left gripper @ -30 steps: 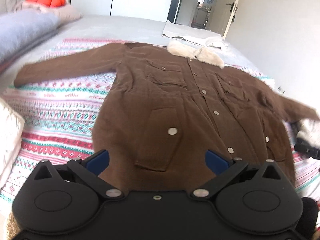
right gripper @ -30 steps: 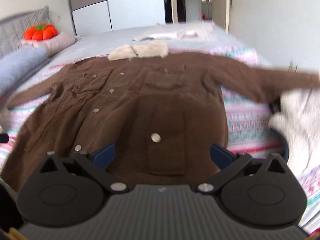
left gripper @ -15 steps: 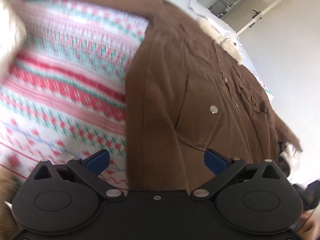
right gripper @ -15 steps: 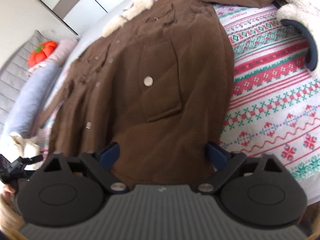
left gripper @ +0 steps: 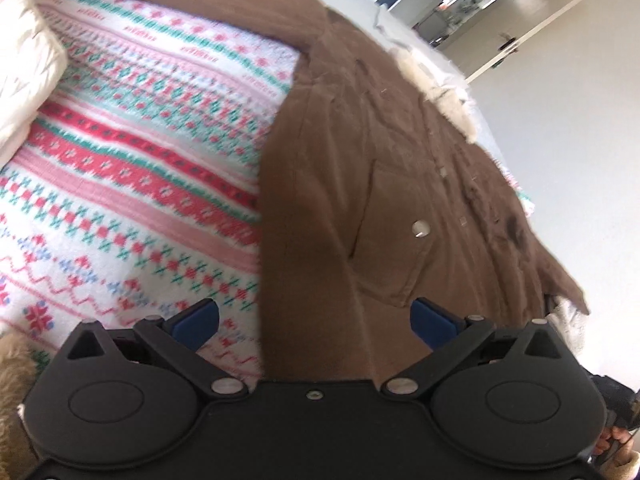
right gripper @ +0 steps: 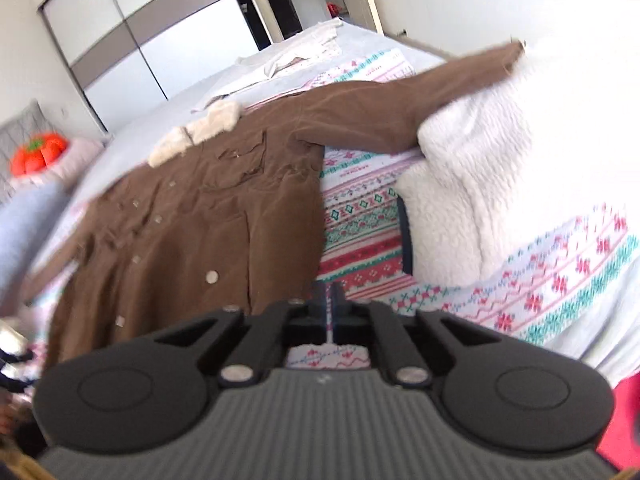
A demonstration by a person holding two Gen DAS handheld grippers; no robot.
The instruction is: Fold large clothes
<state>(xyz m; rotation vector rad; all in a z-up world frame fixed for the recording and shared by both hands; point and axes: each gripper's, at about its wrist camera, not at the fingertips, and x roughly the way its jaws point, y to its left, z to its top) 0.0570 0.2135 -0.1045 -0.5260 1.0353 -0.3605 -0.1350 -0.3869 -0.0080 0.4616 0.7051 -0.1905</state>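
Observation:
A large brown coat with a cream fleece collar lies spread, front up, on a patterned blanket. My left gripper is open, its blue fingers straddling the coat's lower left hem edge. In the right wrist view the coat lies ahead and to the left, one sleeve stretched over a white fleece garment. My right gripper is shut at the coat's lower right hem corner; whether it pinches the cloth is hidden.
The blanket covers a bed. A white quilted garment lies at the left. An orange pumpkin cushion and a grey pillow sit at the headboard. A wardrobe and a doorway stand beyond.
Both grippers dropped from above the coat to its hem corners. The left moved to the left edge and stayed open. The right moved to the right edge and closed.

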